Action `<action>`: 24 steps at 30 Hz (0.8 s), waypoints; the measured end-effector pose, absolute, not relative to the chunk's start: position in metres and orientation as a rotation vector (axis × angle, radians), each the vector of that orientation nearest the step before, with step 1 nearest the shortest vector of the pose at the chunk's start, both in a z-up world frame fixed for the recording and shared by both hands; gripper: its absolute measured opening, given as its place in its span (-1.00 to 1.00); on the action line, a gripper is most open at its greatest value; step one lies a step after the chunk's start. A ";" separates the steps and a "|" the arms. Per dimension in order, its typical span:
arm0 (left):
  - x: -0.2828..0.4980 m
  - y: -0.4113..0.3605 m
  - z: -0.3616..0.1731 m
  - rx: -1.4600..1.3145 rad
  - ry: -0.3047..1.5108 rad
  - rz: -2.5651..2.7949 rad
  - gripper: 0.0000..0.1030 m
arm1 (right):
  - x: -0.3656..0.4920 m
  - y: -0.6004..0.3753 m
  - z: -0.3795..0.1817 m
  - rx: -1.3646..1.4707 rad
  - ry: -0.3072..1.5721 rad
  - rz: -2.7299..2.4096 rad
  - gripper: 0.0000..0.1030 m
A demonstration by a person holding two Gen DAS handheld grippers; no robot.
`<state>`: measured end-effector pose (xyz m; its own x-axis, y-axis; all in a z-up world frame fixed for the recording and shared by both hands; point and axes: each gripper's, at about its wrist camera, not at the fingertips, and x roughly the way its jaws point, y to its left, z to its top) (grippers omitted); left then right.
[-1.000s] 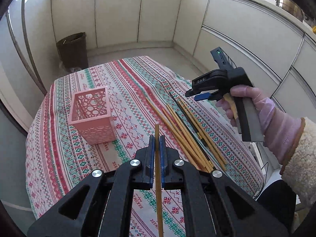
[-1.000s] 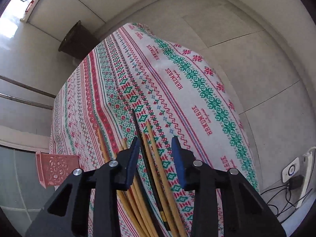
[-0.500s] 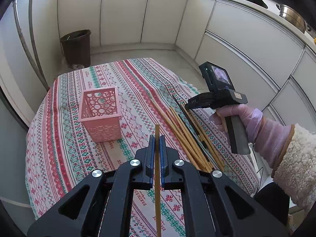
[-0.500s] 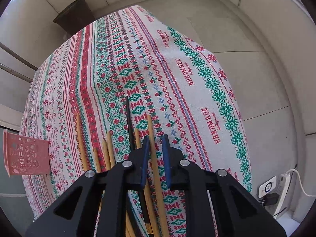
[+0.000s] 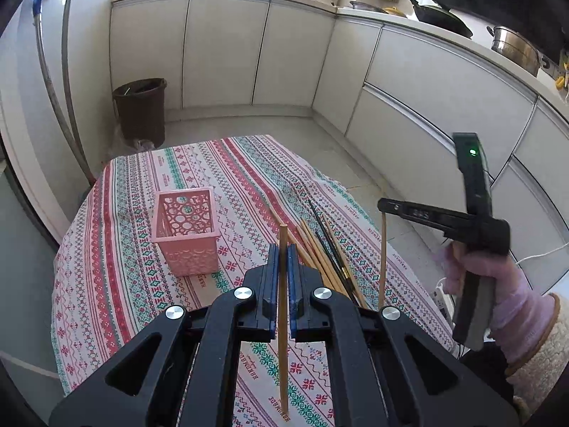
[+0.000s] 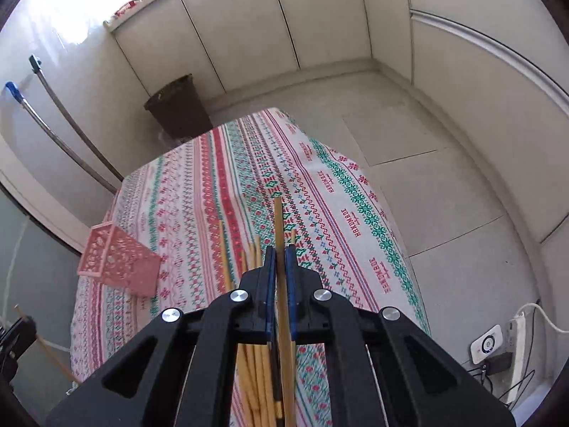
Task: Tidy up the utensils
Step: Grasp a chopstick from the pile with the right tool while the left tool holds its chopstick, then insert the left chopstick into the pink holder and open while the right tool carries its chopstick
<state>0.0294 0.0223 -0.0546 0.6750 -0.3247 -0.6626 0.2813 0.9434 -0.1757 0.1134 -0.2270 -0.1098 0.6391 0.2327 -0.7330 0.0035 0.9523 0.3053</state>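
With each gripper's jaws clamped on one chopstick (image 5: 283, 284) (image 6: 280, 249), the next move is carrying both left into the pink basket (image 5: 185, 229).

A patterned tablecloth (image 5: 220, 163) with red and green bands and the word "HANDMADE" covers the table. Beyond its far end a dark brown waste bin (image 5: 140, 110) stands on the tiled floor against white cabinets (image 5: 220, 46). Two long metal poles (image 5: 53, 82) lean in the left corner. On the counter to the right sit a black frying pan (image 5: 439, 16) and a steel pot (image 5: 514, 49). A white power strip (image 6: 517, 334) lies on the floor by the wall.
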 end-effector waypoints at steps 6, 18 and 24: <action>0.018 0.035 -0.035 -0.091 0.688 -0.320 -0.92 | 0.044 -0.219 -0.069 0.338 0.788 0.190 -0.89; 0.019 0.093 0.002 -0.245 0.592 -0.198 -0.92 | 0.015 -0.202 -0.024 0.419 0.719 0.248 -0.89; 0.018 0.116 0.040 -0.282 0.492 -0.121 -0.92 | 0.016 -0.189 -0.008 0.448 0.703 0.305 -0.89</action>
<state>0.0179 0.1164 0.0400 0.8754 -0.1819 -0.4478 0.0471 0.9542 -0.2955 0.0156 -0.1894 -0.0076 0.7255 0.4139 -0.5499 -0.1189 0.8624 0.4921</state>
